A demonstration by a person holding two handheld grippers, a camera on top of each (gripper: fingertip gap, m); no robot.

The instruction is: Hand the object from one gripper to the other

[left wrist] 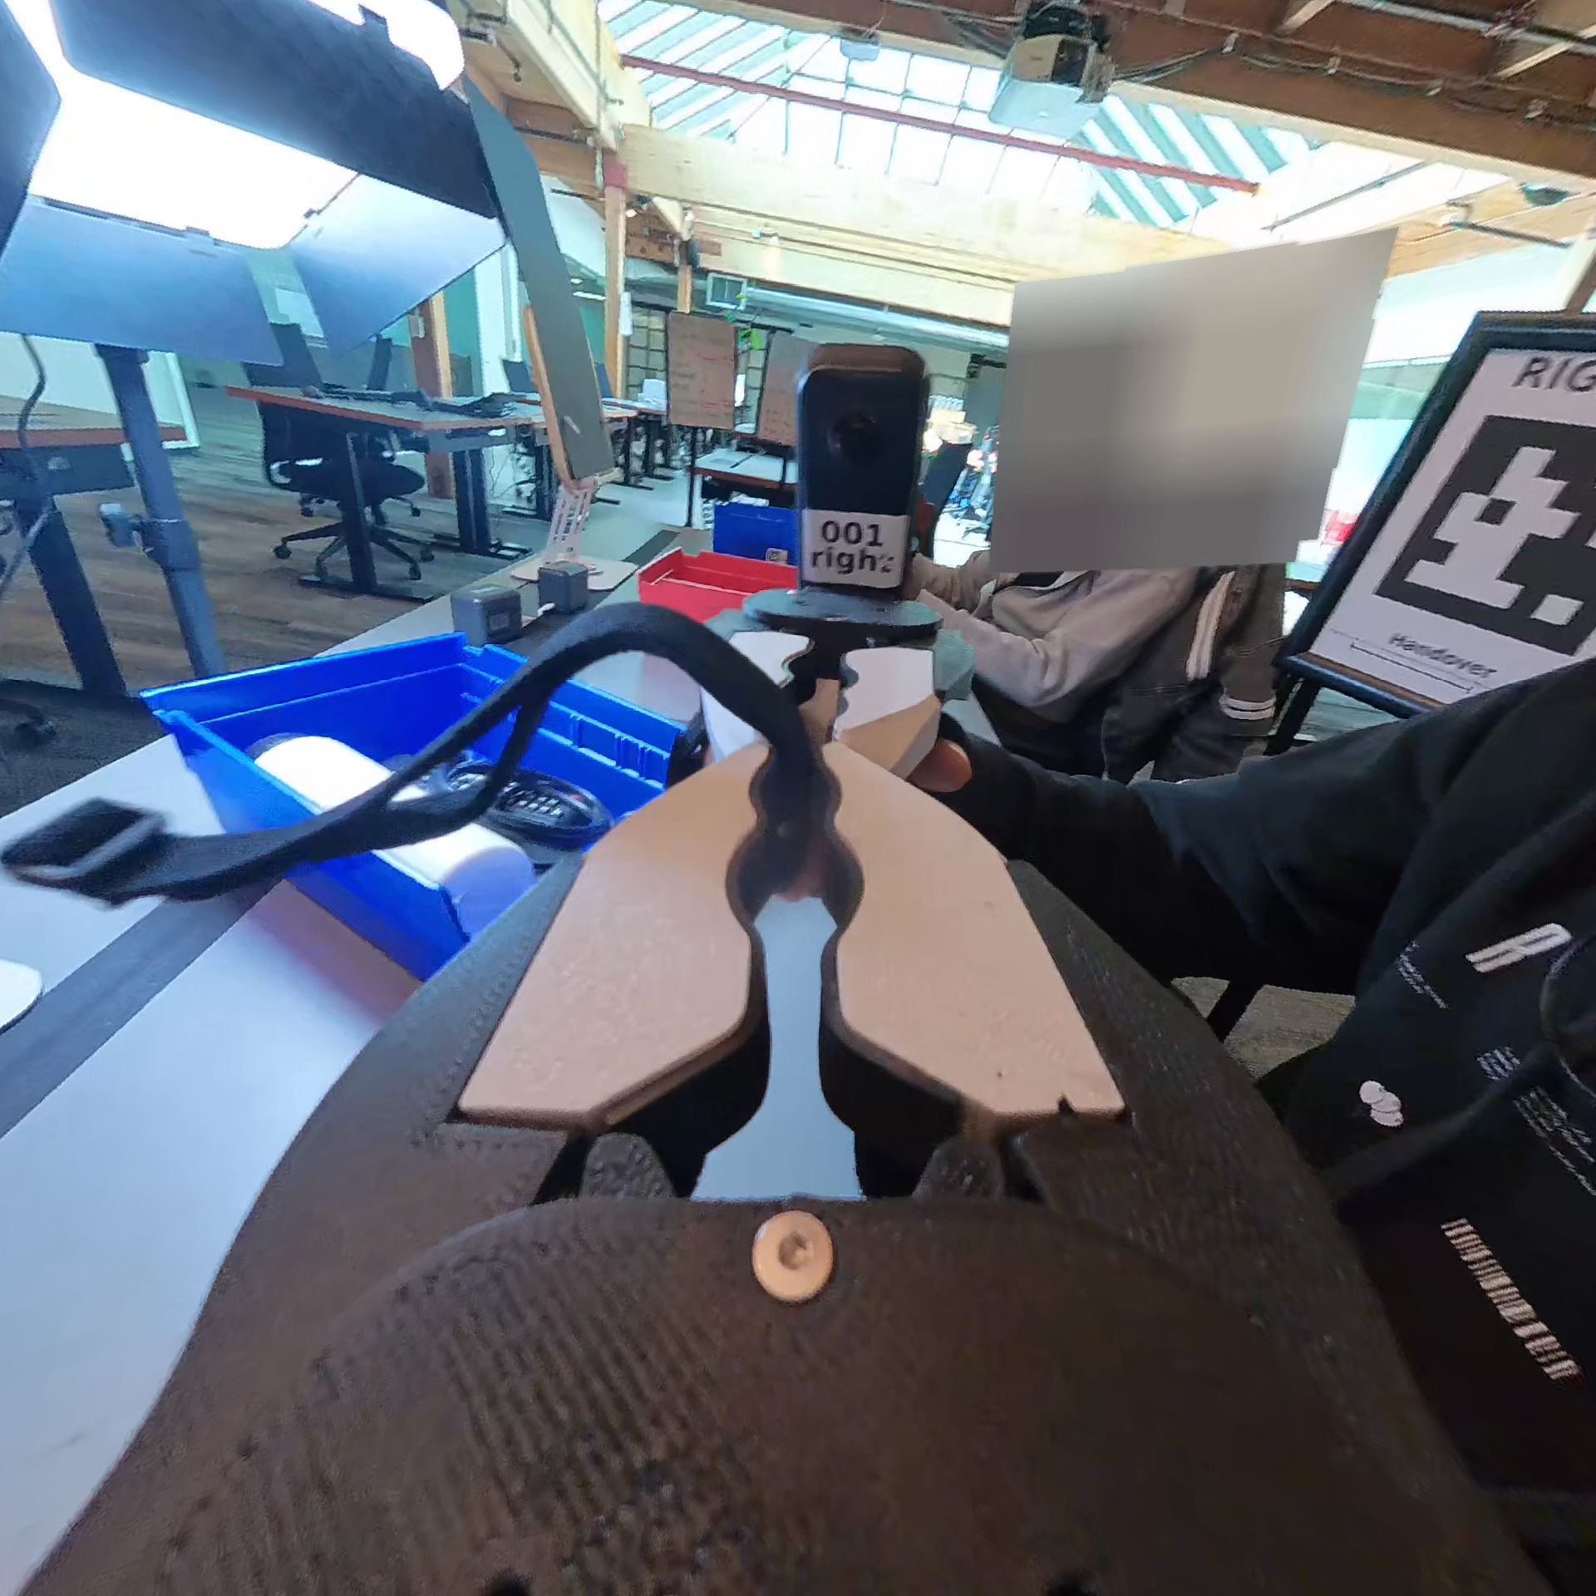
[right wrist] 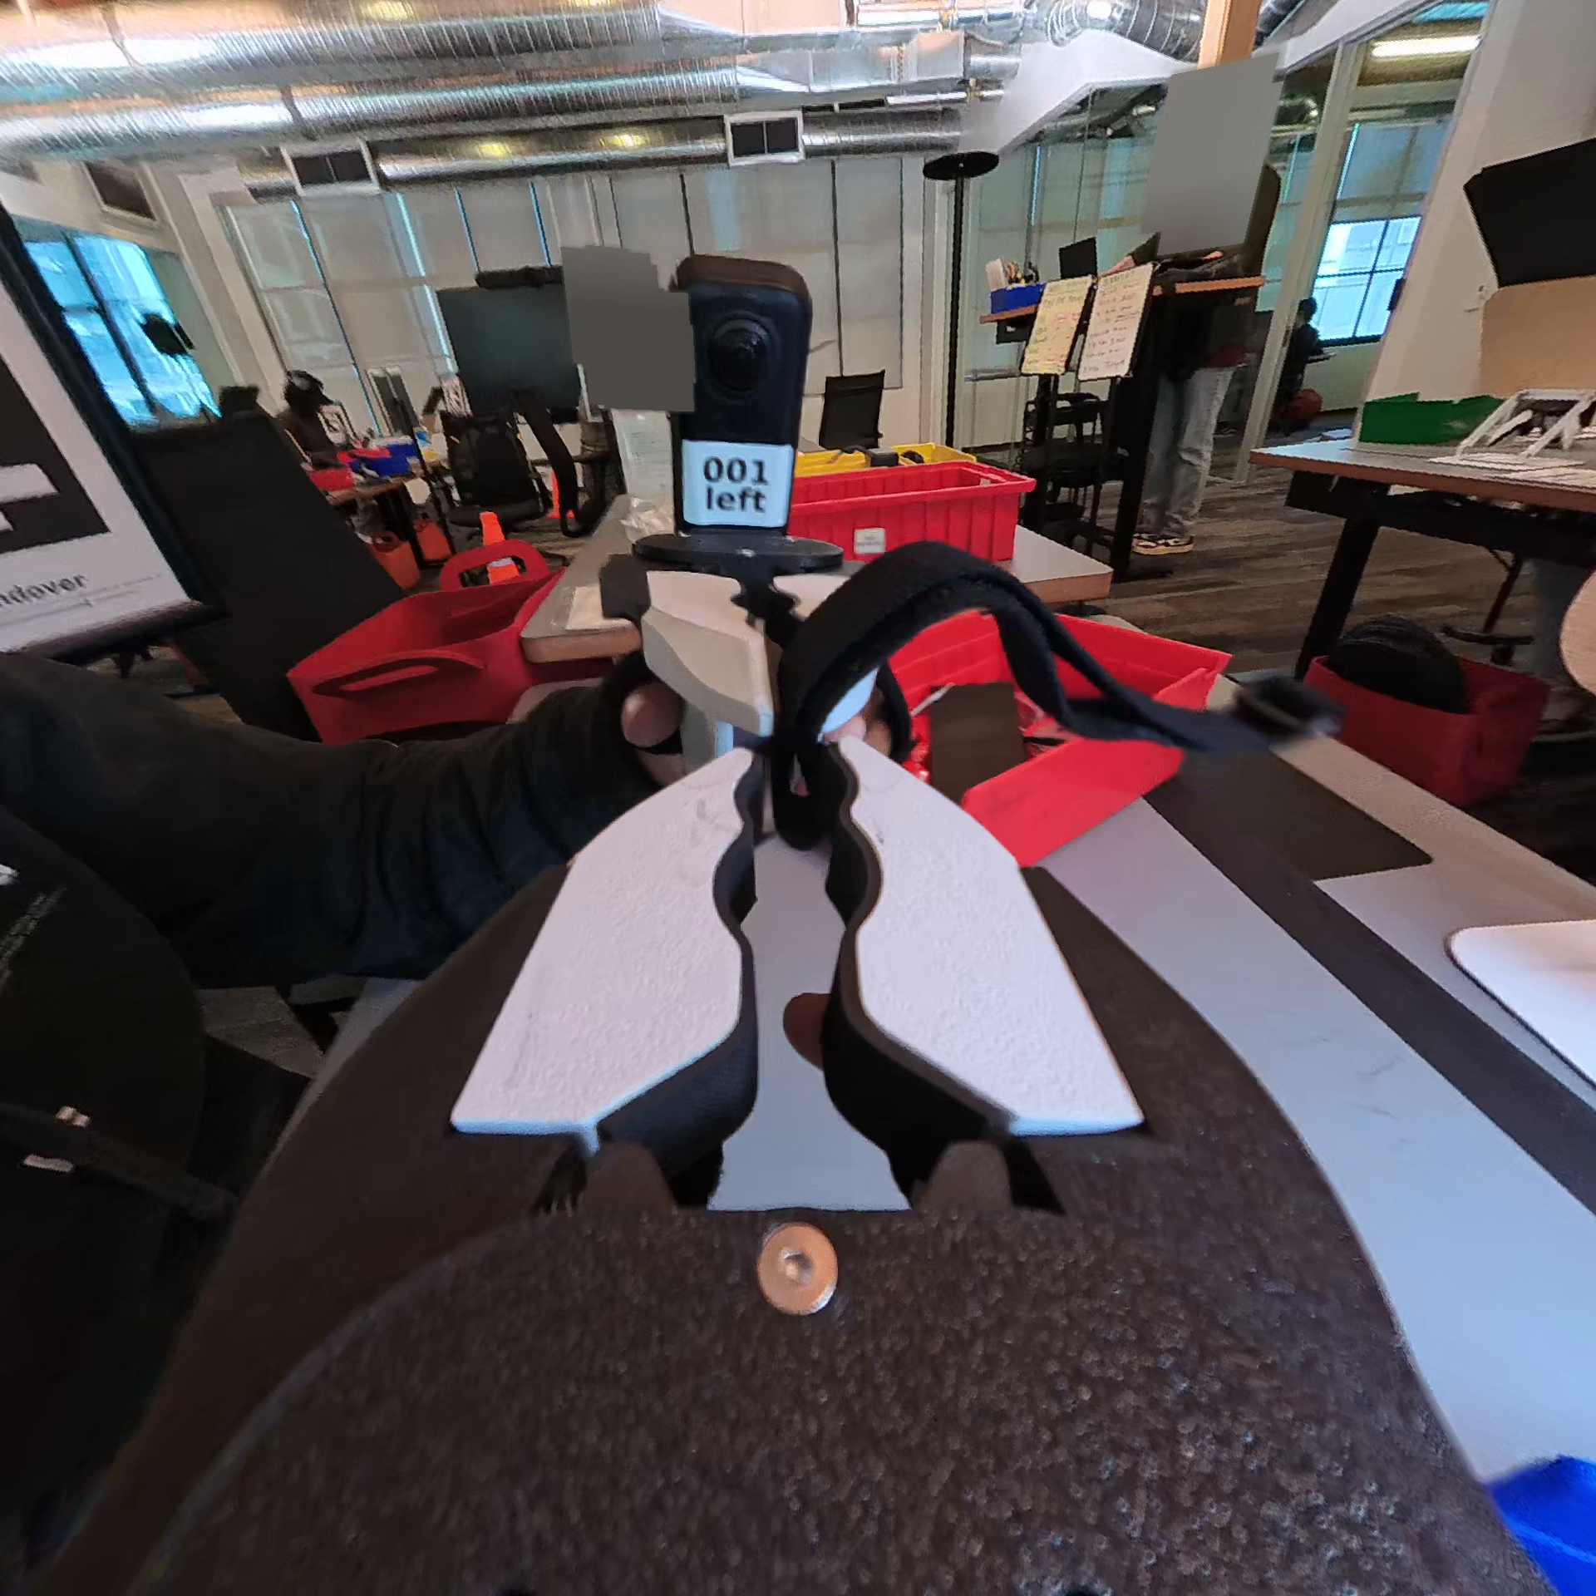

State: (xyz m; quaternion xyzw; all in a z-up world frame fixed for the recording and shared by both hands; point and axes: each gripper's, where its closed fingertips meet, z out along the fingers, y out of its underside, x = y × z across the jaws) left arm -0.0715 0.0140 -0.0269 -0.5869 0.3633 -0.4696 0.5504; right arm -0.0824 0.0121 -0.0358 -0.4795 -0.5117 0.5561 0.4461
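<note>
Open office: skylights, wood floor, desks, ducts.

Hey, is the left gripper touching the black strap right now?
Touching. In the left wrist view, the left gripper has its fingertips closed on the black strap, with the strap pinched between them.

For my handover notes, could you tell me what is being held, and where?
Both the left gripper and right gripper pinch the black strap near one end.

I see a blue bin on the white table, holding a white roll. Past it, 2 red bins and a framed marker sign
</note>
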